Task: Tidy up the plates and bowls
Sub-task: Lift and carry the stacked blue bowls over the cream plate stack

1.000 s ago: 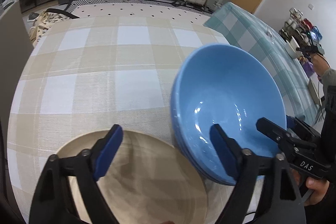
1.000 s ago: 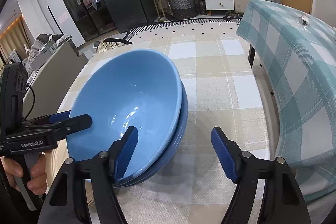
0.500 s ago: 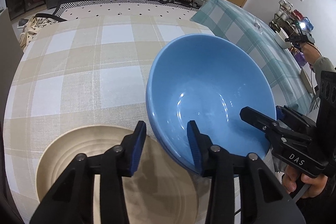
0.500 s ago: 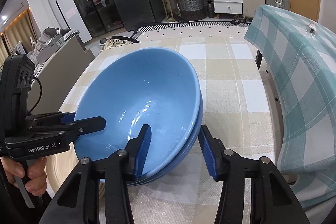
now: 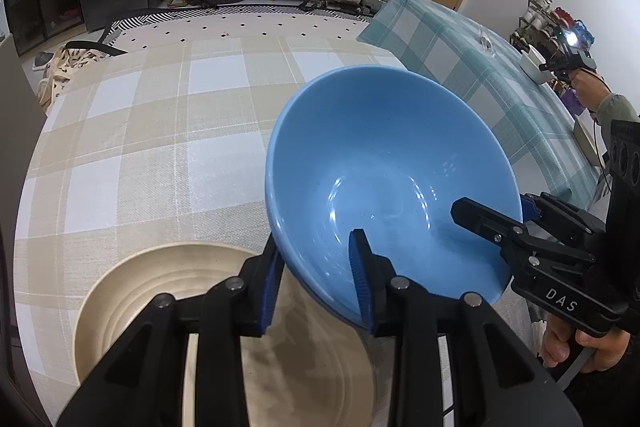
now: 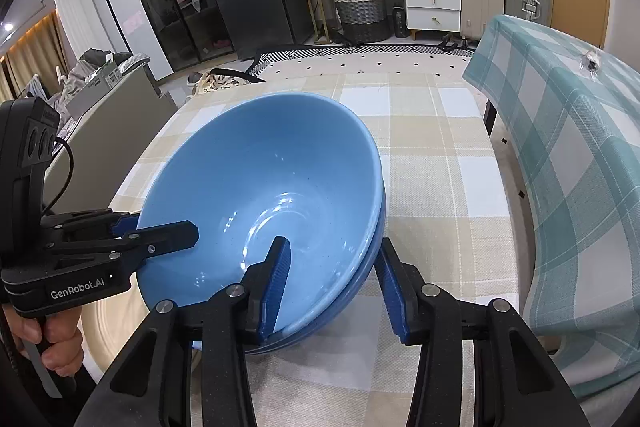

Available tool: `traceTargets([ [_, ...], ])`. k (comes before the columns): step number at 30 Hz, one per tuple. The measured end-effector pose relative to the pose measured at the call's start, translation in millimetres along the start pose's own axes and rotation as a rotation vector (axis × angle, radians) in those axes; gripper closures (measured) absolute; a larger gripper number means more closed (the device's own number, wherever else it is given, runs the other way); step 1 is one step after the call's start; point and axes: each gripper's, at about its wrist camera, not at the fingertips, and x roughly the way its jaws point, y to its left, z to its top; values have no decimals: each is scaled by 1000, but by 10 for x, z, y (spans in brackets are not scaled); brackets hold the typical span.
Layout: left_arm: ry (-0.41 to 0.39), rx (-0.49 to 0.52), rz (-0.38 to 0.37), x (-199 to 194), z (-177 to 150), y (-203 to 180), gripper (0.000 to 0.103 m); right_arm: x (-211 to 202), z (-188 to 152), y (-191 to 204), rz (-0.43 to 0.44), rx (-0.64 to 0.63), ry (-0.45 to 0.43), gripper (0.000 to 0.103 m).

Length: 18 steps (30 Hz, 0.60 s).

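The beige-and-white checked tablecloth [image 5: 160, 155] covers the table and fills both wrist views; a second, teal checked cloth [image 6: 572, 187] hangs at three o'clock of it in the right view. On the beige cloth, toward the near edge, sits the stack of glossy sky-blue ceramic bowls [image 5: 392, 187] — at least two nested, the lower rim showing just under the upper one in the right view [image 6: 264, 203]. At about eight o'clock of the stack in the left view lies a round cream ridged plate [image 5: 132, 291], whose far edge the stack overhangs or just touches.

The left gripper [image 5: 316, 279] straddles the near-left rim, one blue pad outside the wall, one inside; its jaws are closing and appear to press on the rim. The right gripper [image 6: 332, 283] takes the rim at the opposite side, inner pad in the bowl; the outer pad sits at the lower bowl's edge, jaws also closing — contact there looks likely but is not certain.

The stack is probably heavy, rigid, slick-glazed and breakable, so a rim pinch on two opposite sides is the sensible hold; a one-sided grip would likely lever and slip. The bowls open upward, tipped slightly, the far rim higher. Being round, they have no long axis; the line between the two grips runs roughly nine to three.
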Motion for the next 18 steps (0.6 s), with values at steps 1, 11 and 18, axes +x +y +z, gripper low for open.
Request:
traceTargets([
  [1, -1, 2, 2, -2, -3, -4, 72, 0, 0, -2, 0, 0, 0, 59],
  [11, -12, 19, 21, -14, -6, -43, 72, -5, 2, -12, -10, -5, -1, 59],
  [18, -31, 23, 32, -66, -19, -62, 72, -41, -5, -14, -16, -10, -14, 59],
])
